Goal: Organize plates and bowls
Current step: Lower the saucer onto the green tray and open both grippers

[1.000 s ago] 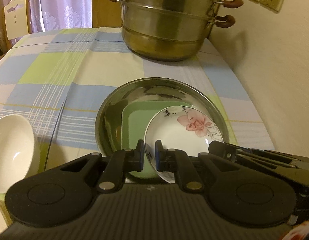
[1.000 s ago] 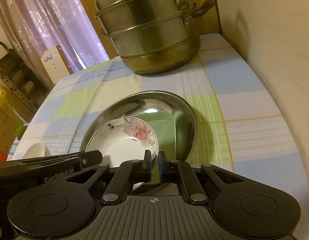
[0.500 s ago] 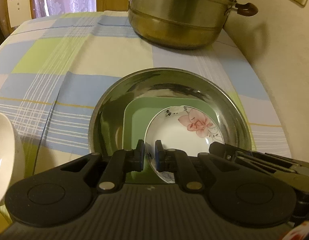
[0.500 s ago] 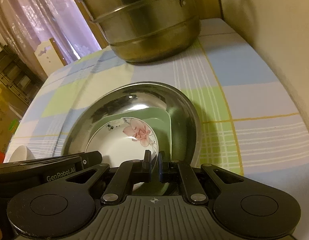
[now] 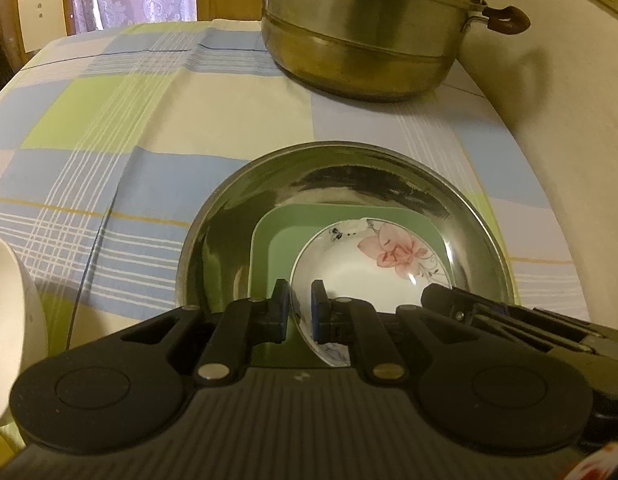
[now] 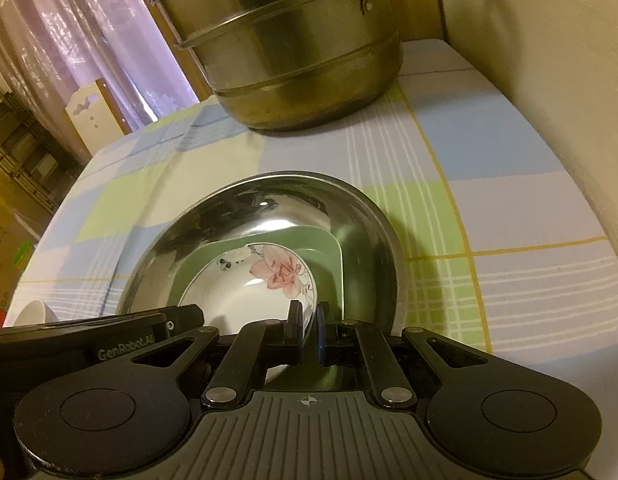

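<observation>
A white bowl with a pink flower sits on a green square plate inside a wide steel basin. My left gripper is shut on the flower bowl's near left rim. My right gripper is shut on the bowl's near right rim; the bowl, green plate and basin show in the right wrist view. A plain white bowl stands at the left edge of the table.
A large stacked steel steamer pot stands at the back of the checked tablecloth, also in the right wrist view. A beige wall runs along the right side. A chair stands beyond the far left corner.
Both grippers have moved forward and down with the flower bowl toward the basin, so the basin and steamer pot look nearer. The bowl now rests lower on the green plate.
</observation>
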`<control>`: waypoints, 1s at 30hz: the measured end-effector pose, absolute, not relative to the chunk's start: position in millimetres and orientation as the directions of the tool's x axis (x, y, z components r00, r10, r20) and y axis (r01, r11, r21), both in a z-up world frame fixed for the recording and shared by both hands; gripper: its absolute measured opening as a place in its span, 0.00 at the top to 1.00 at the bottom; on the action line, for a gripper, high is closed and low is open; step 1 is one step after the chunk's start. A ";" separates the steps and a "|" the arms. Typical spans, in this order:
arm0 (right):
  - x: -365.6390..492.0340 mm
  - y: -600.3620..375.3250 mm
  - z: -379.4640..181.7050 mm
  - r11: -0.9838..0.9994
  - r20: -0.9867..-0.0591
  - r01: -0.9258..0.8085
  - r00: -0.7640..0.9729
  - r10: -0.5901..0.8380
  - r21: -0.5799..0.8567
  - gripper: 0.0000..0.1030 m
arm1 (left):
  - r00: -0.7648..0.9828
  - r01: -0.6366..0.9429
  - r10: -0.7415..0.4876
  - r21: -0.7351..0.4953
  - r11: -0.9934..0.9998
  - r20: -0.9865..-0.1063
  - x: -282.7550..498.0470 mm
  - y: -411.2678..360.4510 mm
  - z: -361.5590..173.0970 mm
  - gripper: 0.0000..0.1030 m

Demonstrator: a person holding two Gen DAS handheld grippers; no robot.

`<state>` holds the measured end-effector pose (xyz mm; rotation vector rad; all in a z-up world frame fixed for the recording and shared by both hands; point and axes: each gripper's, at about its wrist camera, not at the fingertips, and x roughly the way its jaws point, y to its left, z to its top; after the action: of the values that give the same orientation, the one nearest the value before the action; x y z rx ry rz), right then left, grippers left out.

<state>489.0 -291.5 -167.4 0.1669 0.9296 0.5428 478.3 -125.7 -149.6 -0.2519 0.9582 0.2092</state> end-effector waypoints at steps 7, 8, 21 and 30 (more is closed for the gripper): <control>486.8 -289.8 -160.7 0.856 -0.708 -0.384 0.492 0.507 0.346 0.85 | 0.572 -0.291 0.071 -0.121 0.949 -0.817 473.2 -121.0 -141.0 0.90; 485.8 -290.2 -158.8 0.855 -0.703 -0.386 0.496 0.509 0.346 0.78 | 0.575 -0.293 0.071 -0.124 0.948 -0.815 472.1 -120.0 -139.3 0.90; 463.5 -291.7 -122.8 0.851 -0.653 -0.390 0.550 0.521 0.351 0.63 | 0.631 -0.265 0.047 -0.158 0.951 -0.774 444.4 -115.8 -104.3 0.90; 429.3 -303.4 -97.8 0.855 -0.626 -0.369 0.582 0.519 0.365 0.58 | 0.676 -0.175 -0.022 -0.190 0.966 -0.737 403.4 -117.5 -73.0 0.89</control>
<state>429.3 -303.4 -97.8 0.2042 0.7949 0.5222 403.4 -117.5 -73.0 -0.2543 0.8266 0.0871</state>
